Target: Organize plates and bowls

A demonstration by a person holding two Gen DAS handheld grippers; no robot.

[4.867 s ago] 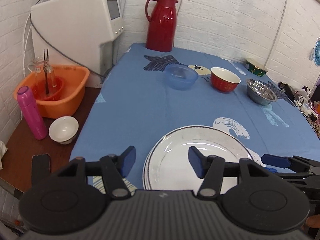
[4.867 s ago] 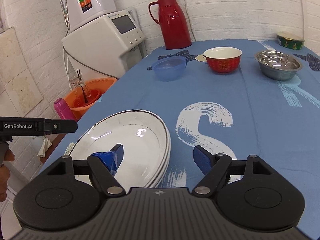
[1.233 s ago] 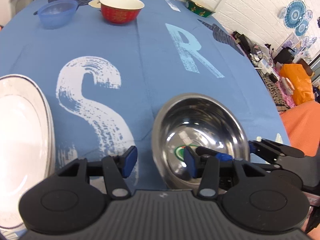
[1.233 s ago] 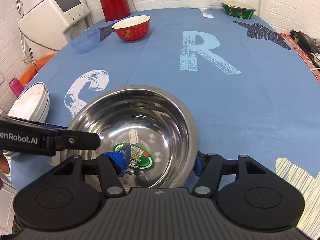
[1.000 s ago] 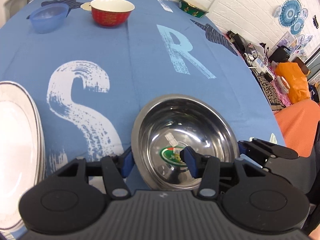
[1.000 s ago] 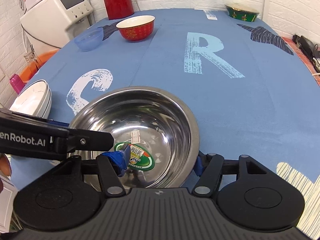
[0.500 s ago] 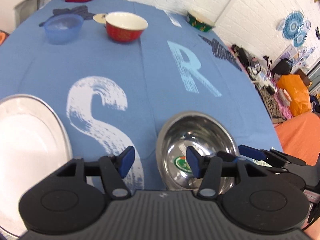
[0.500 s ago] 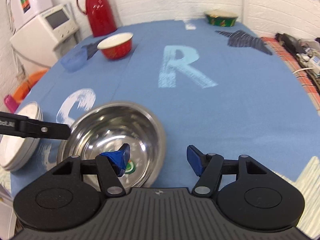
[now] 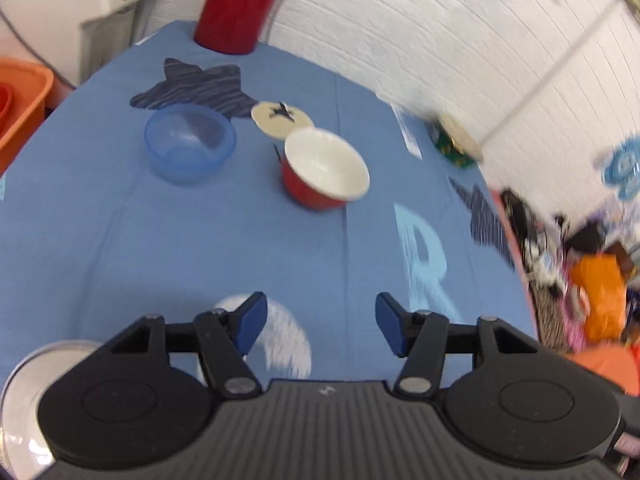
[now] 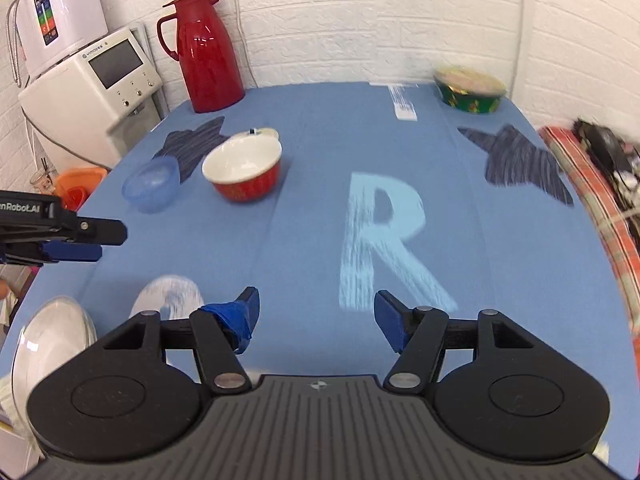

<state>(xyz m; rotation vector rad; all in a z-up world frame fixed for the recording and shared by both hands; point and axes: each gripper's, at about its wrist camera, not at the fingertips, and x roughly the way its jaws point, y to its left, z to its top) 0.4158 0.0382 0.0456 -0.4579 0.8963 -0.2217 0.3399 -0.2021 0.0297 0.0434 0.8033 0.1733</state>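
Observation:
My left gripper is open and holds nothing, hanging above the blue tablecloth. My right gripper is open too, with blue tape on its left finger. Ahead stand a red bowl with a white inside and, to its left, a blue plastic bowl. A green bowl sits at the far right by the wall. The white plate stack shows at the lower left. The steel bowl is out of view. The left gripper also reaches into the right wrist view.
A red thermos stands at the back of the table by the brick wall. A white appliance and an orange basin are off the left edge. Clutter and an orange bag lie past the right edge.
The right gripper let go of the steel bowl's rim and opened. Both grippers rose and tilted up toward the far bowls, and the steel bowl dropped out of view.

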